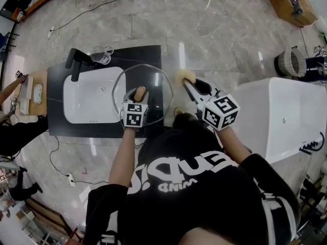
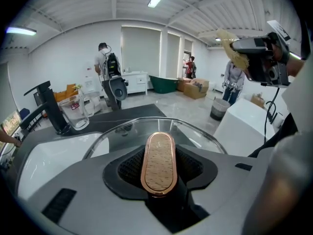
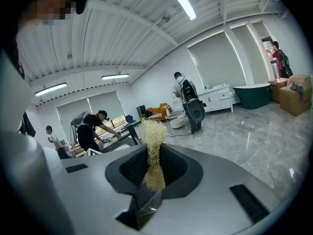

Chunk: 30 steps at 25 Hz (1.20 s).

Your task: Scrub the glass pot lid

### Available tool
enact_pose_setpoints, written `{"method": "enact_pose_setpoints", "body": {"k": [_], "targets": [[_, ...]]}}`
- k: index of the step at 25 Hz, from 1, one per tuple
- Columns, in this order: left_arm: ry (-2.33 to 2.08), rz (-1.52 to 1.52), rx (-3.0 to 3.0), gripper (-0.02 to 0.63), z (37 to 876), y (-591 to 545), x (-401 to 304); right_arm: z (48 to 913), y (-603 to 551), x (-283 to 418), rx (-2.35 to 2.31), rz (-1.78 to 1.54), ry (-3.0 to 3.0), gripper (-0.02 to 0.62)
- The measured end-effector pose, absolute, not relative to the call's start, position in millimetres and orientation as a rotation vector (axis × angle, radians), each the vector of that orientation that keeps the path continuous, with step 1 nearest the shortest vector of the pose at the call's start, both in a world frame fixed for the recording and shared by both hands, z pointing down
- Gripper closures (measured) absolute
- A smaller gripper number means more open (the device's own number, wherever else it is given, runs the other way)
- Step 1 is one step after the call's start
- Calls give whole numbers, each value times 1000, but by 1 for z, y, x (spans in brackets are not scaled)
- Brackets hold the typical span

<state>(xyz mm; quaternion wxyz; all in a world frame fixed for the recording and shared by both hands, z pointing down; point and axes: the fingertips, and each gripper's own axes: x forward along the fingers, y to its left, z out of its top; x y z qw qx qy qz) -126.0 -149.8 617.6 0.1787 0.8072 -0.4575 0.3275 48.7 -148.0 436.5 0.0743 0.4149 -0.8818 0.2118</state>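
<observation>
The glass pot lid (image 1: 154, 80) lies over the black counter (image 1: 148, 52), its rim reaching the sink's right edge. My left gripper (image 1: 138, 96) points down at its middle and is shut on the lid's wooden handle (image 1: 139, 92). In the left gripper view the oval wooden handle (image 2: 158, 173) sits between both black pads of the left gripper (image 2: 159, 155), with the lid's glass (image 2: 198, 133) spreading beyond. To the right of the lid, my right gripper (image 1: 190, 83) is shut on a straw-coloured fibre scrubber (image 1: 184, 76), held off the glass. The scrubber (image 3: 154, 153) stands up between the jaws of the right gripper (image 3: 152, 173).
A white sink (image 1: 84, 103) with a black faucet (image 1: 76, 63) and a glass jug (image 1: 102, 55) takes the counter's left part. A white tub (image 1: 286, 116) stands close on the right. A cardboard box (image 1: 291, 4) sits far right. A person's arm (image 1: 10, 88) works at the left edge.
</observation>
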Motion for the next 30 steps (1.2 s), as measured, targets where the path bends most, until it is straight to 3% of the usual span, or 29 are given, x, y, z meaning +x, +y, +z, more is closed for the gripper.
{"method": "enact_pose_setpoints", "body": {"k": [15, 30], "targets": [[-1235, 888, 2196, 428, 608, -143, -127, 440, -158, 47, 1209, 644, -2653, 541], [-1324, 642, 2273, 428, 508, -143, -127, 435, -155, 41, 1190, 622, -2673, 541]]}}
